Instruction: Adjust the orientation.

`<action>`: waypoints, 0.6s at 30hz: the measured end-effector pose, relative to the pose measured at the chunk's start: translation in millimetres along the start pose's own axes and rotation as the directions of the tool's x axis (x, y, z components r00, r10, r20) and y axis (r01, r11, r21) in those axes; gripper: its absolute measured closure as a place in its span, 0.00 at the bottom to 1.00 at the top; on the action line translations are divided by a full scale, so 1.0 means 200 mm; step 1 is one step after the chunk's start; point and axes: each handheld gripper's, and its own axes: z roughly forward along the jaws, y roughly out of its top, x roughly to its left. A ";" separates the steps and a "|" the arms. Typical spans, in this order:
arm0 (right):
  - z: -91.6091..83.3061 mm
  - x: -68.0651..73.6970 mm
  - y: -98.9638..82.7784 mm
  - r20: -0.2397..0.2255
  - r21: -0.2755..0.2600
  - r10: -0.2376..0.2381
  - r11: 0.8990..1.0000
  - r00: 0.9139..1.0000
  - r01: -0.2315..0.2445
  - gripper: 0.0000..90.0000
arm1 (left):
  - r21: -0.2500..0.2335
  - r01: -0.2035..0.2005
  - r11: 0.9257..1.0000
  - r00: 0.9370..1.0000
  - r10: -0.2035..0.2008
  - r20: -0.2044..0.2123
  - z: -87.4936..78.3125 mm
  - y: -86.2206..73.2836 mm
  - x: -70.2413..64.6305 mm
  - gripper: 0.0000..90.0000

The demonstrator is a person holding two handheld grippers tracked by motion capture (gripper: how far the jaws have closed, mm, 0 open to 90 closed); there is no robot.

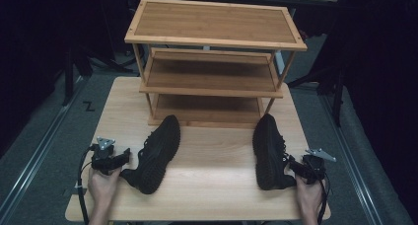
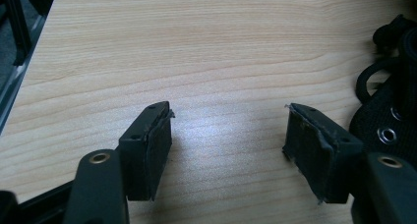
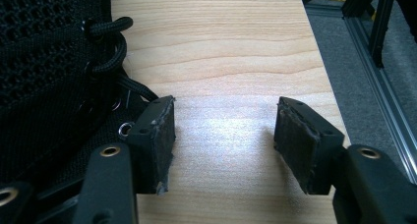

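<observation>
Both black shoes [image 1: 159, 153], [image 1: 269, 152] are judged light and soft-meshed; the padded heel collar is best gripped. Each hand-held gripper [image 2: 228, 135], [image 3: 223, 130] is spread, empty.

Two blk mesh shoes [image 1: 156, 153] [image 1: 269, 151], light wood-grain table [image 1: 212, 185], brown bamboo rack [image 1: 214, 25], blk grippers [image 1: 123, 158] [image 1: 296, 167]

Beyond both claws, at the far edge of the light wooden desk [image 1: 207, 185], stands a three-tier bamboo shoe rack [image 1: 214, 62], its shelves bare. Grey carpeted floor [image 1: 44, 151] flanks the desk, with a metal rail [image 1: 37, 158] running outside the left claw and another outside the right.
</observation>
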 end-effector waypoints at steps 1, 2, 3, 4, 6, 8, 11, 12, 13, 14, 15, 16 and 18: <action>0.00 0.00 0.00 -0.001 0.000 -0.001 1.000 1.000 0.001 0.45 | 0.000 -0.001 1.000 1.000 0.001 -0.001 0.00 0.00 0.00 0.38; 0.00 0.00 0.00 -0.002 0.000 0.000 1.000 1.000 0.000 0.45 | -0.001 -0.001 1.000 1.000 0.001 -0.003 0.00 0.00 0.00 0.39; 0.00 0.00 0.00 -0.003 0.000 0.000 1.000 1.000 0.000 0.45 | 0.000 -0.003 1.000 1.000 0.003 -0.005 0.00 0.00 0.00 0.39; 0.00 0.00 0.00 -0.005 0.000 0.001 1.000 1.000 -0.001 0.45 | 0.002 -0.006 1.000 1.000 0.006 -0.006 0.00 0.00 0.00 0.39; 0.00 0.00 0.00 -0.007 0.000 0.000 1.000 1.000 0.000 0.44 | 0.001 -0.007 1.000 1.000 0.007 -0.007 0.00 0.00 0.00 0.38; 0.00 0.00 0.00 -0.007 0.001 -0.002 1.000 1.000 0.002 0.43 | 0.001 -0.007 1.000 1.000 0.007 -0.007 0.00 0.00 0.00 0.38; 0.00 0.00 0.00 -0.008 0.002 -0.004 1.000 1.000 0.004 0.43 | 0.001 -0.007 1.000 1.000 0.007 -0.007 0.00 0.00 0.00 0.38; 0.00 0.00 0.00 -0.009 0.002 -0.004 1.000 1.000 0.004 0.42 | 0.002 -0.007 1.000 1.000 0.007 -0.006 0.00 0.00 0.00 0.38; 0.00 0.00 0.00 -0.009 0.002 -0.004 1.000 1.000 0.004 0.42 | 0.002 -0.007 1.000 1.000 0.007 -0.006 0.00 0.00 0.00 0.38; 0.00 0.00 0.00 -0.010 0.002 -0.006 1.000 1.000 0.006 0.42 | 0.000 -0.008 1.000 1.000 0.008 -0.003 0.00 0.00 0.00 0.38; 0.00 0.00 0.00 -0.010 0.002 -0.005 1.000 1.000 0.005 0.42 | 0.001 -0.010 1.000 1.000 0.010 0.000 0.00 0.00 0.00 0.39; 0.00 0.00 0.00 -0.010 0.002 -0.005 1.000 1.000 0.005 0.42 | 0.000 -0.011 1.000 1.000 0.011 0.003 0.00 0.00 0.00 0.39; 0.00 0.00 0.00 -0.010 0.003 -0.005 1.000 1.000 0.005 0.42 | 0.000 -0.011 1.000 1.000 0.011 0.004 0.00 0.00 0.00 0.39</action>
